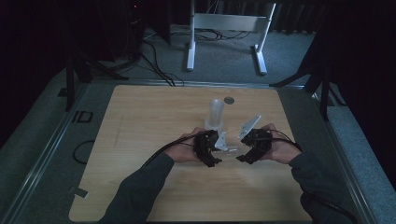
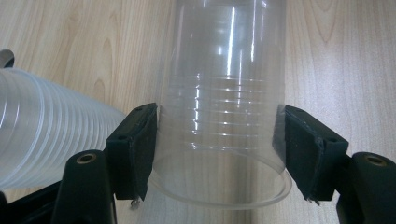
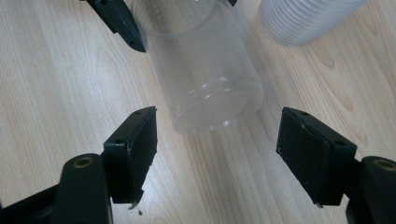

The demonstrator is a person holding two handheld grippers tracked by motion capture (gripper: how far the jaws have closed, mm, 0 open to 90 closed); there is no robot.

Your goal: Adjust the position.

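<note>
Two black fingers [image 2: 135, 154] of the left gripper [image 2: 217, 154] press on either side of a clear plastic cup [image 2: 219, 116], just behind its rim, so the cup is clamped between them. Seen from the left gripper view, the cup lies on its side with its open mouth toward the camera, over the pale wooden table [image 2: 336, 51]. Beside it, at the left edge of that view, is a stack of cloudy white cups [image 2: 42, 135], ribbed with many rims.

From the right gripper view, the same clear cup [image 3: 205, 70] reaches toward the camera bottom first, and the left gripper's finger tip [image 3: 121, 21] shows at its far end. The right gripper [image 3: 217, 144] has its fingers [image 3: 133, 149] spread wide, apart from the cup, with nothing between them but bare table [image 3: 56, 84]; they do not touch it.

From the high view, the two hands meet near the middle of the table [image 1: 140, 121], left gripper [image 1: 210, 148] facing right gripper [image 1: 252, 147], and the stack of cups [image 1: 215, 114] is just behind them.
</note>
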